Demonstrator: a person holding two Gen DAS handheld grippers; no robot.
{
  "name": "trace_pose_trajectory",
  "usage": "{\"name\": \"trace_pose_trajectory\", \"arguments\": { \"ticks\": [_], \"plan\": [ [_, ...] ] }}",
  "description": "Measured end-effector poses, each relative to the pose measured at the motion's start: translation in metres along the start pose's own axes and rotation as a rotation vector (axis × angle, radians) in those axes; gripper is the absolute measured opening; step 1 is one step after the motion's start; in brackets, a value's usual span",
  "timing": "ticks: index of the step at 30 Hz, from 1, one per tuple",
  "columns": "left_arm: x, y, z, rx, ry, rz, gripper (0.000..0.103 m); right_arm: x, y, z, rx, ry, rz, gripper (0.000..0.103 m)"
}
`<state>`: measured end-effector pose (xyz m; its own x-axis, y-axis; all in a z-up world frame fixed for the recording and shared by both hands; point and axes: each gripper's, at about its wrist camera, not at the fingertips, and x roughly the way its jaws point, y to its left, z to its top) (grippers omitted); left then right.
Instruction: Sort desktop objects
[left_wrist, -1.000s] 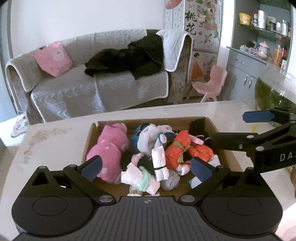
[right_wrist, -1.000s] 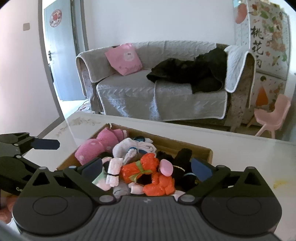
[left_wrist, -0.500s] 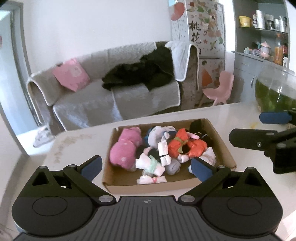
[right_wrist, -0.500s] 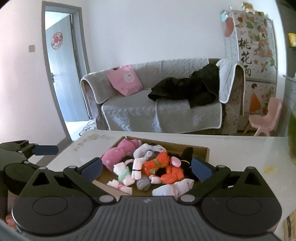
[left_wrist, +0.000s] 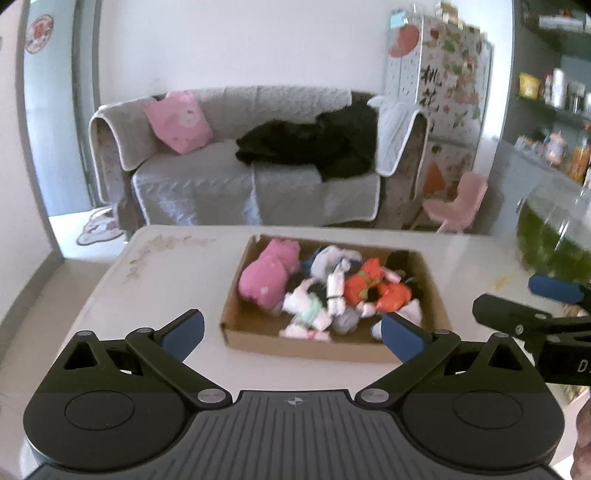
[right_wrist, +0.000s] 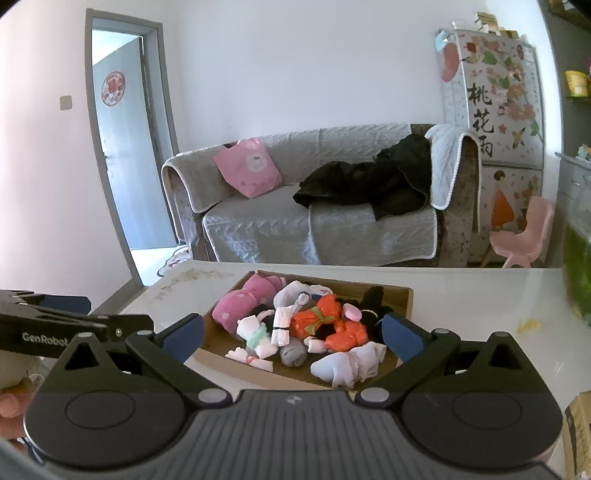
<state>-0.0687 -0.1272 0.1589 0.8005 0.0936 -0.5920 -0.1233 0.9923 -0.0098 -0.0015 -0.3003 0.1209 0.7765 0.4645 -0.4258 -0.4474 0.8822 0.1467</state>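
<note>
Both grippers, left (left_wrist: 291, 330) and right (right_wrist: 291, 332), hover with jaws spread and empty short of a cardboard box (left_wrist: 306, 345) on the worktop (left_wrist: 166, 273), its rolled socks (right_wrist: 314, 321) heaped ahead between the jaws, seemingly sorted

Straight ahead past the claw, grey sofa (right_wrist: 317, 206) against white wall (right_wrist: 295, 66), pink cushion (right_wrist: 247, 168) and dark coat (right_wrist: 369, 181) on it. Open doorway (right_wrist: 125, 155) far left, daylight through it. Floral cabinet (right_wrist: 495, 122) and pink chair (right_wrist: 524, 236) right of sofa.
</note>
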Motion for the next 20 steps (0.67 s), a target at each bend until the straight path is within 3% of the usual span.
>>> {"name": "trace_pose_trajectory", "arguments": {
  "ticks": [11,20],
  "plan": [
    [-0.003,-0.012,-0.012,0.082,-0.002,0.012,0.103,-0.007,0.009,-0.010,-0.028,0.002,-0.002,0.102],
    [-0.006,-0.004,-0.012,0.067,0.007,-0.013,0.103,-0.010,0.013,-0.010,-0.024,-0.009,-0.007,0.102]
  ]
}}
